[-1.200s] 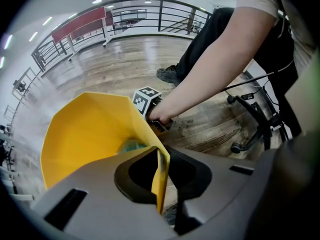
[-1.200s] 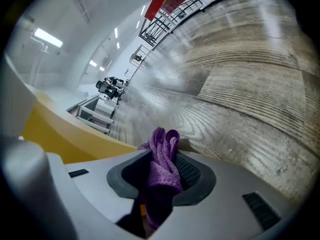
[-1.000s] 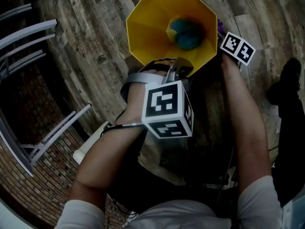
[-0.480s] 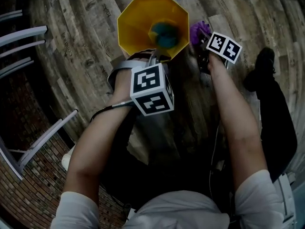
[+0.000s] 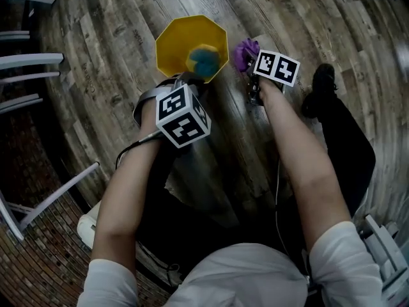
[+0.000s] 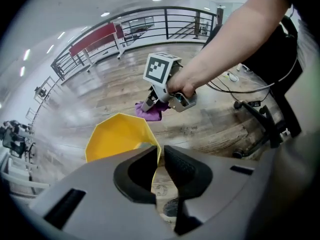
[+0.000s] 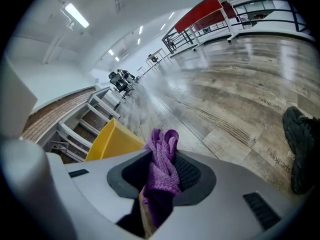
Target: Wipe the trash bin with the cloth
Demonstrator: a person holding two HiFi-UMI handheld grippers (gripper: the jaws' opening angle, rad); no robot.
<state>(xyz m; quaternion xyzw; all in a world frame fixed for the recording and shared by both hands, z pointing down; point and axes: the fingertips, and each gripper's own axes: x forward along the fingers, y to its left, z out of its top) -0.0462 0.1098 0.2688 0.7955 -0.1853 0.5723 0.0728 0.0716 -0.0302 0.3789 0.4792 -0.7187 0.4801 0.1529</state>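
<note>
Your left gripper (image 6: 159, 154) has the near rim of the yellow trash bin (image 5: 172, 47) between its jaws. The gap is narrow and the thin wall is pinched there, although the jaws have just opened a little wider. The bin is on the far side of your left hand, above the wooden floor (image 5: 115, 56), with its mouth turned up to you. A blue thing (image 5: 203, 61) lies inside it. Your right gripper (image 7: 162, 165) is closed on the purple cloth (image 7: 160, 143), which stands up bunched between the pads. This gripper is just to the right of the bin, and the cloth does not touch it.
</note>
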